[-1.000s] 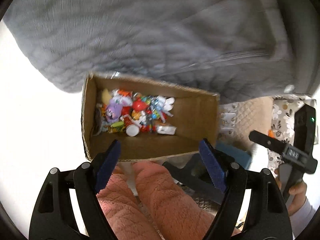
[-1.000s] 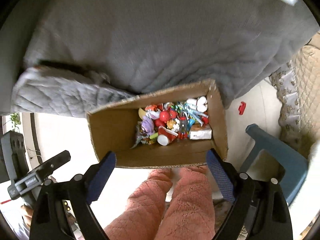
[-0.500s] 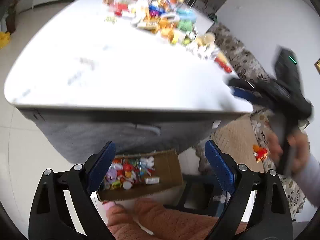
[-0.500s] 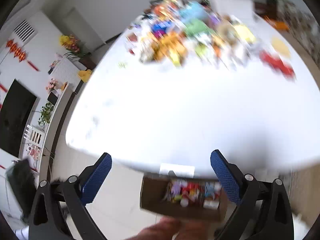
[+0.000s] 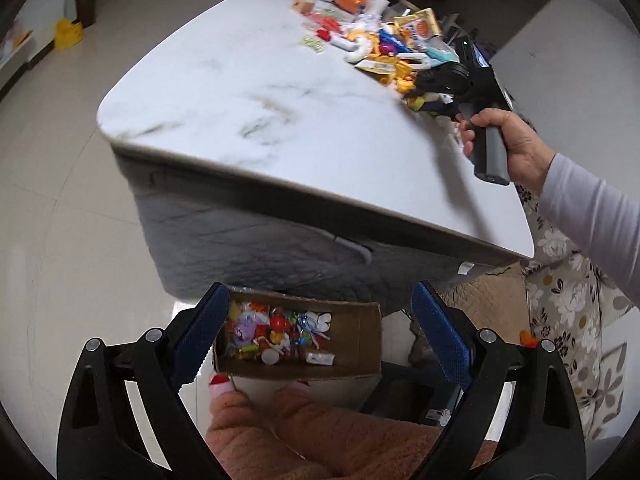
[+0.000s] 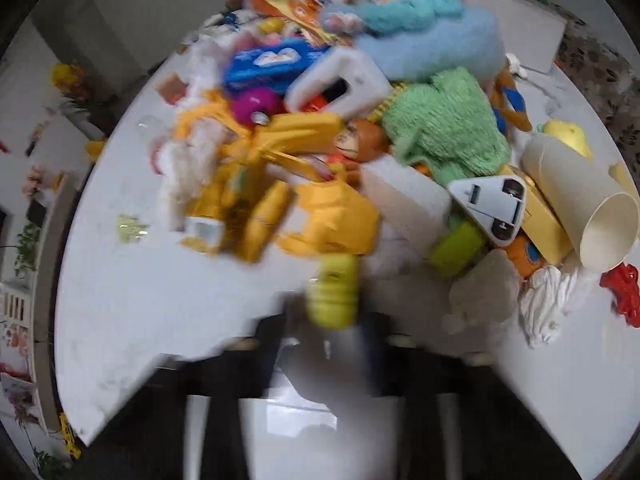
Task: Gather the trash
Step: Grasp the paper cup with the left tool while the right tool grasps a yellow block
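In the left wrist view my left gripper point(image 5: 320, 336) is open and empty, held over a cardboard box point(image 5: 360, 340) on the floor that holds several colourful wrappers and scraps point(image 5: 276, 336). The white marble table point(image 5: 240, 104) above it carries a pile of clutter point(image 5: 380, 40) at its far end. The right gripper's body point(image 5: 476, 92), held in a hand, reaches to that pile. In the right wrist view the fingers are a dark blur near a yellow-green bottle point(image 6: 334, 292), orange packaging point(image 6: 328, 220), a paper cup point(image 6: 580, 200) and crumpled white tissue point(image 6: 548, 300).
A grey quilted cover point(image 5: 260, 248) hangs below the tabletop. Pink fuzzy legs point(image 5: 320, 436) are just behind the box. A floral sofa point(image 5: 568, 304) stands at the right. Green and blue towels point(image 6: 444, 132) and a red plastic piece point(image 6: 624, 296) lie in the pile.
Both grippers rose from the box on the floor. The right one swung up and forward to the clutter pile; the left one pulled back and stays above the box.
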Demonstrator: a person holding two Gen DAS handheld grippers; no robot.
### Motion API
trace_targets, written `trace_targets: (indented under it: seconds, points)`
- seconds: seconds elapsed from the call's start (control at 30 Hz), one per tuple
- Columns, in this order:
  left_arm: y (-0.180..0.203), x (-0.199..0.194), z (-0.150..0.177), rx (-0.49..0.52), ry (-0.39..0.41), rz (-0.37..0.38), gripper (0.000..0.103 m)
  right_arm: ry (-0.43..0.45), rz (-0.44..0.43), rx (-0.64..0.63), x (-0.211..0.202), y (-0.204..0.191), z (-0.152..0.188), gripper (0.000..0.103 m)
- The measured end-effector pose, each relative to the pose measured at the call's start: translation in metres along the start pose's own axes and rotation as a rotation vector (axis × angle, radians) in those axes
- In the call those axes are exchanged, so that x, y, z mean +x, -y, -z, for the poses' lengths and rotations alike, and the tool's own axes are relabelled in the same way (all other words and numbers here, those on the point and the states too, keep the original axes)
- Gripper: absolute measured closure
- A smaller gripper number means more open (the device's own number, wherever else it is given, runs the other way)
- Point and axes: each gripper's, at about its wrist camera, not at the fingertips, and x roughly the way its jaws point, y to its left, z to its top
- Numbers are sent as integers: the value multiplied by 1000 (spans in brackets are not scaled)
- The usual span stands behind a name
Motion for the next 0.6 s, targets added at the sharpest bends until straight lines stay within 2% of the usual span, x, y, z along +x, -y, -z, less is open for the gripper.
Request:
trace_targets:
  seconds: [0.13,0.3,0.4,0.53,0.6]
  points:
    - [3,9,-7,9,-20,10,13,10,-91,13,-28,12,15,88]
    - [15,23,-29,68,-23,32,13,39,-217,36,-91,41,83,88]
    - [26,42,-47,121,-37,-6,13,52,-245,81,-120,62,129,88]
    - [62,74,-81,194,-44,12,13,75,-267,200,-153,98,185,88]
    - [100,99,-107,272,-58,41,13,89,-266,242,-166,111,198,88]
